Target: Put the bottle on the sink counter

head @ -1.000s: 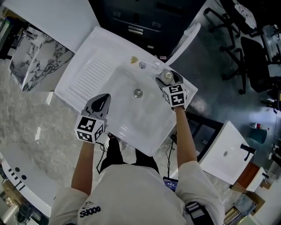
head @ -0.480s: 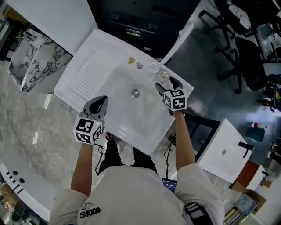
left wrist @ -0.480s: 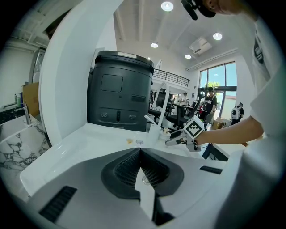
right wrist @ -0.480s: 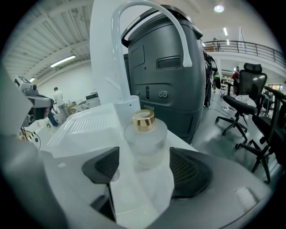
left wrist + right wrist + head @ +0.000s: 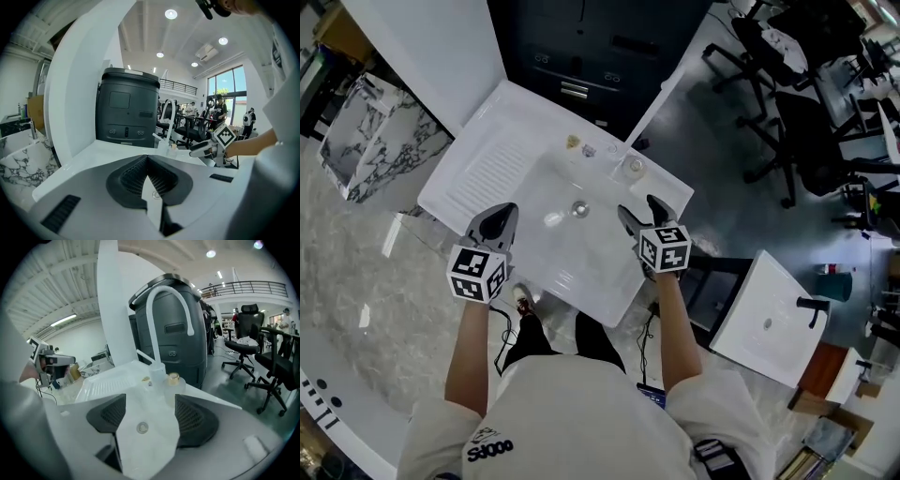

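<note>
A small clear bottle with a gold cap [image 5: 634, 167] stands upright on the white sink [image 5: 487, 164], on its counter rim by the back right corner. My right gripper [image 5: 639, 212] hangs over the basin just short of the bottle, open and holding nothing. In the right gripper view the bottle [image 5: 173, 380] stands beyond the open right gripper [image 5: 151, 414], apart from its pads [image 5: 196, 420]. My left gripper [image 5: 501, 217] is shut and empty at the sink's front left edge. In the left gripper view the left gripper [image 5: 148, 169] is shut, with the bottle [image 5: 173, 146] far off.
A white arched faucet [image 5: 168, 301] rises just behind the bottle. The drain [image 5: 579, 209] lies mid-basin, and small bits [image 5: 574, 142] sit on the back rim. A dark cabinet [image 5: 591, 47] stands behind the sink, office chairs [image 5: 797, 112] to the right, and another sink [image 5: 764, 319] nearer.
My right gripper, which was around the bottle, has drawn back toward me with its jaws open. The bottle stays standing on the counter. The left gripper has barely moved.
</note>
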`<state>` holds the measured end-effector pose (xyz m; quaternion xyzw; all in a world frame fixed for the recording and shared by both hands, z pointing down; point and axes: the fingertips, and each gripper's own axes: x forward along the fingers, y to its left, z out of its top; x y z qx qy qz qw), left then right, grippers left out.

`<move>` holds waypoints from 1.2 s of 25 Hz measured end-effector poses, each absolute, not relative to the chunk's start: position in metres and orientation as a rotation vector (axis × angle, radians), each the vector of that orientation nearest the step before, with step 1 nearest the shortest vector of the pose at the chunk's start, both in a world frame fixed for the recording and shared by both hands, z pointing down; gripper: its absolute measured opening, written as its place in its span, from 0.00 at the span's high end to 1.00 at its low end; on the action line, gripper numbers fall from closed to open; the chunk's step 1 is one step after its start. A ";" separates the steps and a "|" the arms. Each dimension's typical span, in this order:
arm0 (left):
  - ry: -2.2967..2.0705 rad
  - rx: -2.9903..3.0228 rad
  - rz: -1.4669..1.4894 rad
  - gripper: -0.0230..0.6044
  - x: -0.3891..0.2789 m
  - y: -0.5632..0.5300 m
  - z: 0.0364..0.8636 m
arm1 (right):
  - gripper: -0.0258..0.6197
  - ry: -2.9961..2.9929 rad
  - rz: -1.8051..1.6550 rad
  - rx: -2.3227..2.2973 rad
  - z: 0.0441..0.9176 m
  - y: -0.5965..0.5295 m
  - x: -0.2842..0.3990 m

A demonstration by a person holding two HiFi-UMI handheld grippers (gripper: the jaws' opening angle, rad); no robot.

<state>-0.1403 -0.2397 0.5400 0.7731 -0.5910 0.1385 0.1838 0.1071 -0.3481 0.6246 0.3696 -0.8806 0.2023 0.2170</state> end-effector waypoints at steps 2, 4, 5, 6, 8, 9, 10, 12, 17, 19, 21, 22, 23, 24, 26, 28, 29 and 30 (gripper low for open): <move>-1.680 2.205 0.376 0.96 -0.143 -0.241 0.527 | 0.47 -2.494 0.554 1.057 0.595 -0.343 0.104; -1.697 2.235 0.358 0.96 -0.146 -0.243 0.511 | 0.53 -2.554 0.555 1.076 0.562 -0.337 0.099; -1.706 2.251 0.347 0.96 -0.147 -0.244 0.502 | 0.57 -2.584 0.558 1.082 0.547 -0.334 0.096; -1.715 2.268 0.336 0.96 -0.147 -0.245 0.493 | 0.61 -2.610 0.556 1.088 0.532 -0.330 0.094; -1.730 2.304 0.316 0.96 -0.147 -0.247 0.476 | 0.70 -2.646 0.507 1.103 0.505 -0.324 0.090; -1.737 2.323 0.309 0.96 -0.147 -0.248 0.468 | 0.75 -2.655 0.459 1.110 0.492 -0.321 0.089; -1.743 2.344 0.305 0.96 -0.146 -0.249 0.460 | 0.78 -2.661 0.405 1.116 0.480 -0.318 0.086; -1.754 2.378 0.305 0.96 -0.148 -0.249 0.445 | 0.87 -2.668 0.309 1.130 0.459 -0.312 0.081; -1.794 2.427 0.309 0.96 -0.157 -0.247 0.420 | 0.94 -2.694 0.138 1.122 0.423 -0.297 0.069; -1.802 2.448 0.304 0.96 -0.158 -0.247 0.412 | 0.94 -2.712 0.101 1.115 0.408 -0.292 0.066; -1.806 2.476 0.307 0.96 -0.157 -0.246 0.403 | 0.94 -2.730 0.067 1.115 0.392 -0.288 0.064; -1.807 2.491 0.313 0.96 -0.156 -0.246 0.399 | 0.95 -2.735 0.044 1.116 0.385 -0.286 0.063; -1.807 2.506 0.322 0.96 -0.154 -0.245 0.395 | 0.95 -2.736 0.020 1.118 0.378 -0.285 0.063; -1.805 2.523 0.332 0.96 -0.153 -0.245 0.392 | 0.95 -2.738 -0.001 1.121 0.371 -0.284 0.062; -1.798 2.559 0.349 0.96 -0.148 -0.244 0.384 | 0.94 -2.747 -0.032 1.128 0.357 -0.282 0.062; -1.790 2.593 0.357 0.96 -0.144 -0.243 0.375 | 0.94 -2.763 -0.062 1.137 0.344 -0.279 0.062; -1.786 2.609 0.357 0.96 -0.142 -0.243 0.371 | 0.95 -2.768 -0.080 1.142 0.338 -0.278 0.062; -1.782 2.623 0.355 0.96 -0.139 -0.242 0.367 | 0.95 -2.770 -0.098 1.148 0.333 -0.276 0.063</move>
